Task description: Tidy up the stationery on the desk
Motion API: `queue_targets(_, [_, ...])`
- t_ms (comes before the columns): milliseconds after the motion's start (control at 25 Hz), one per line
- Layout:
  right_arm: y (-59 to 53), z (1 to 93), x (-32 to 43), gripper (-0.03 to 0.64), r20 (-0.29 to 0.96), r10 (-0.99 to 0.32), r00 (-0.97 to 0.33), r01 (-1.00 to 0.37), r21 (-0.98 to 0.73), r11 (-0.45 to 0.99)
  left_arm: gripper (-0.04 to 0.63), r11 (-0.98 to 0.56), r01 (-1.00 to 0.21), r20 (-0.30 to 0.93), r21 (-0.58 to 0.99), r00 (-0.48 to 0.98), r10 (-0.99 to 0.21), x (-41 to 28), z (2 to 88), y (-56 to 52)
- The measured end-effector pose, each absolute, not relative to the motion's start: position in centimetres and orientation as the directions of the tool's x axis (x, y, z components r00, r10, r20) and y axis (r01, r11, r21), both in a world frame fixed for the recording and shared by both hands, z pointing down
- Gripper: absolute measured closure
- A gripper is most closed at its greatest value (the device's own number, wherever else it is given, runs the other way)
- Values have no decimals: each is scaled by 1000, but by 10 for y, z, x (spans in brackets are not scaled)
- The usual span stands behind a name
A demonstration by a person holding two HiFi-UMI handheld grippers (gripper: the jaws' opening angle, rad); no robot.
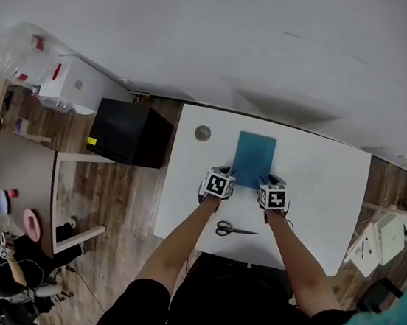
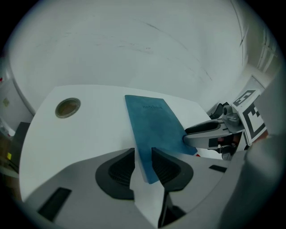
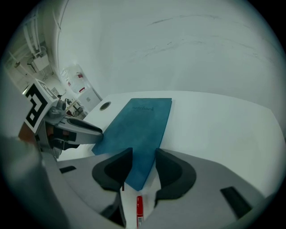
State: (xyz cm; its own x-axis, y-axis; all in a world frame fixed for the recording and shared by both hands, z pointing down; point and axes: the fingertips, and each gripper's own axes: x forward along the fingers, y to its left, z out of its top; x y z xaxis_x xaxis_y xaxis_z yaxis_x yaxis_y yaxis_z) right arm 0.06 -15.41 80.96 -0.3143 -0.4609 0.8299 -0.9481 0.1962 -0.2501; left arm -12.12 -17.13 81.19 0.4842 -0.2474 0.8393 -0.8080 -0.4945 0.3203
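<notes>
Both forearms reaching out side by side, left gripper [image 2: 143, 156] and right gripper [image 3: 139, 157] tilted down, each with jaws slightly apart astride a near corner of the flat teal notebook [image 1: 255, 156], mid-desk [image 1: 323, 198], scissors [image 1: 234, 228] nearer.

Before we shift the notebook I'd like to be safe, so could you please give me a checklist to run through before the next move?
1. Notebook near corners between the jaws: ok; left gripper and right gripper each straddle one.
2. Grip closed on notebook: not ok; both sets of jaws stand apart.
3. Notebook flat on desk: ok.
4. Scissors clear of notebook: ok; they lie nearer the person.
5. Red pen clear of right gripper: cannot tell; it lies just beneath it.
</notes>
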Motion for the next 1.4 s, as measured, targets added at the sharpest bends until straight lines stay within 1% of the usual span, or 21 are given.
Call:
queue_targets(400, [-159,808,-55,440,825,-462,-325,-942,-237,238,472,-473,-821,821,319,489,-296,-176,809,-174])
queue_targets(600, [-164,808,-75,440,820,-471,-326,-941,-232,248,472,-431,-829,809,357,505,-301,-197,811,-178])
queue_targets(800, [-162,810,-93,440,808,-477,-346,-936,-263,233,472,-418,-822,792,387,528,-305,-215,812,-176])
queue_targets(920, [-164,811,-97,440,805,-481,-348,-935,-265,234,471,-420,-800,774,428,565,-287,-217,810,-174])
queue_targets(1000, [-165,811,-99,440,802,-483,-353,-934,-272,232,471,-437,-792,771,426,571,-282,-218,810,-173])
queue_targets(1200, [-161,810,-99,440,806,-476,-351,-934,-265,239,471,-423,-794,763,437,576,-293,-220,809,-166])
queue_targets(1400, [-135,784,-86,440,790,-495,-362,-929,-260,264,471,-399,-779,726,485,612,-313,-214,793,-156])
